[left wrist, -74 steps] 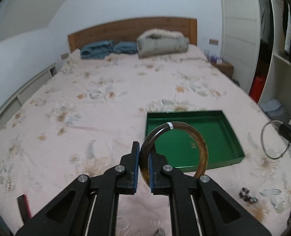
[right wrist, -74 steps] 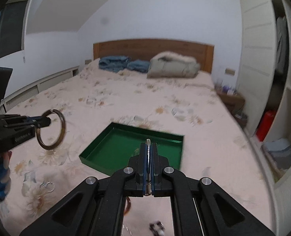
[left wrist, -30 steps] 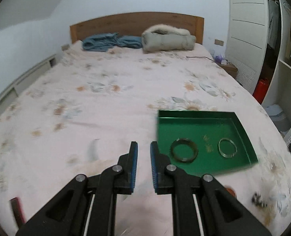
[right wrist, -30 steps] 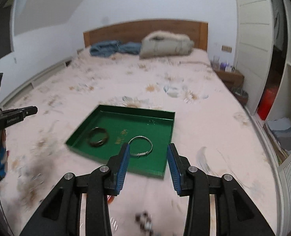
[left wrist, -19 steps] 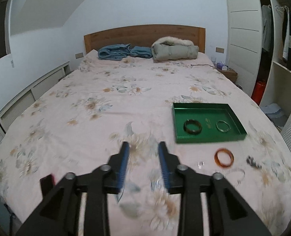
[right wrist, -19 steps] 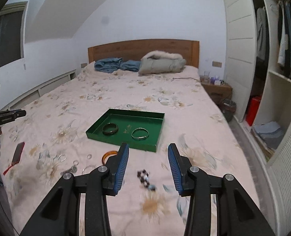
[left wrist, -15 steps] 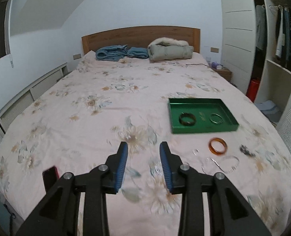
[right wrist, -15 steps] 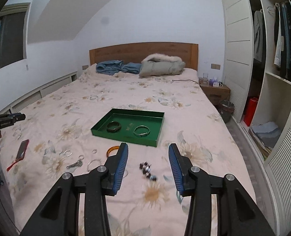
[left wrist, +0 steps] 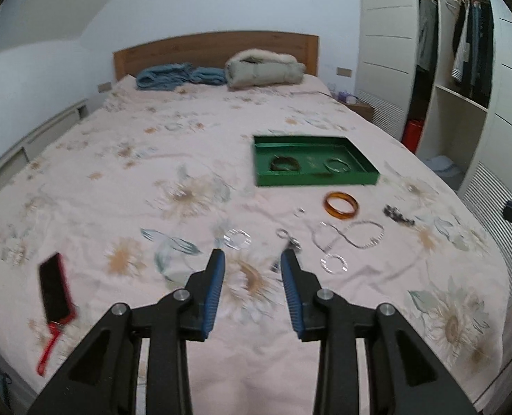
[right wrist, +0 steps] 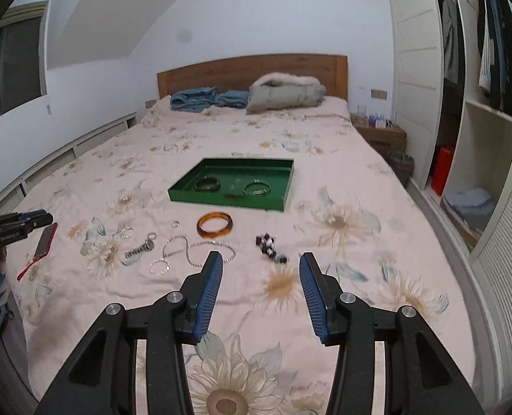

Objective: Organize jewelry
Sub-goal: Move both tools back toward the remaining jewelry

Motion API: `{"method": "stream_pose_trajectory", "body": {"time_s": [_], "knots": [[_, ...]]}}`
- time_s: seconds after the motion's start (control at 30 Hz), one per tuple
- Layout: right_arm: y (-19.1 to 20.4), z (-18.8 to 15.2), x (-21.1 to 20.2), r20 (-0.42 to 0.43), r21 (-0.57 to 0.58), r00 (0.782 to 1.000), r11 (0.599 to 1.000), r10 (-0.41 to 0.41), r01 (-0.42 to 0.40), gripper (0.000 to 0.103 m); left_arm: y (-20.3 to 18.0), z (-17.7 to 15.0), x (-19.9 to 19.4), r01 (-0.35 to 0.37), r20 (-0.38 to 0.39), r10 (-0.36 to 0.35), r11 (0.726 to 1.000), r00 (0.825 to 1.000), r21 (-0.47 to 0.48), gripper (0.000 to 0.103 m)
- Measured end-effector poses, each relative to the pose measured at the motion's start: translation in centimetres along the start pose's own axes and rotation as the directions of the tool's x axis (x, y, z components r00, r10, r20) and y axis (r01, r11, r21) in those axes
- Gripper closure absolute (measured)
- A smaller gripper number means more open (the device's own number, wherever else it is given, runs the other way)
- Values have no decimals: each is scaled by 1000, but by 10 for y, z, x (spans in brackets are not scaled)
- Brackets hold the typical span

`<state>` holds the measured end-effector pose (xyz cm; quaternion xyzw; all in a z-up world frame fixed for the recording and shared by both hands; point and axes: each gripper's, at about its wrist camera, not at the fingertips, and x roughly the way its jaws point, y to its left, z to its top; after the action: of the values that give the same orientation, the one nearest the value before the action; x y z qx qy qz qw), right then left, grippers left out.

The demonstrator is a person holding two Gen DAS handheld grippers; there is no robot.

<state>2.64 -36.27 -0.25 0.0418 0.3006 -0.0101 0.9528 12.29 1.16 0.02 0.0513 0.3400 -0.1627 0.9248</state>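
Right wrist view is showing the right hand-held gripper (right wrist: 260, 264) hovering with fingers apart above the floral pink bed (right wrist: 342, 242). Left hand-held gripper (left wrist: 252, 263) is likewise hanging apart. Shallow green rectangular tray (right wrist: 283, 193) is holding a dark bangle (right wrist: 207, 184) and a thin silver bangle (right wrist: 257, 187); a translucent amber bangle (right wrist: 215, 229) is lying just in front.

We find no fully legible text. White lettering runs along the side of the left gripper (right wrist: 31, 221), at nine o'clock in the right wrist view, but it is too small and blurred to read. A gold mark on the green tray (right wrist: 288, 186) floor is likewise unreadable.
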Motion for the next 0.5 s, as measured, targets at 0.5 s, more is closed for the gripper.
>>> {"method": "stream_pose_trajectory", "body": {"time_s": [0.5], "knots": [[-19, -18, 119, -162, -2, 986, 999, 45, -46, 47, -76, -26, 149, 172, -240, -171, 985, 956, -17, 71]]}}
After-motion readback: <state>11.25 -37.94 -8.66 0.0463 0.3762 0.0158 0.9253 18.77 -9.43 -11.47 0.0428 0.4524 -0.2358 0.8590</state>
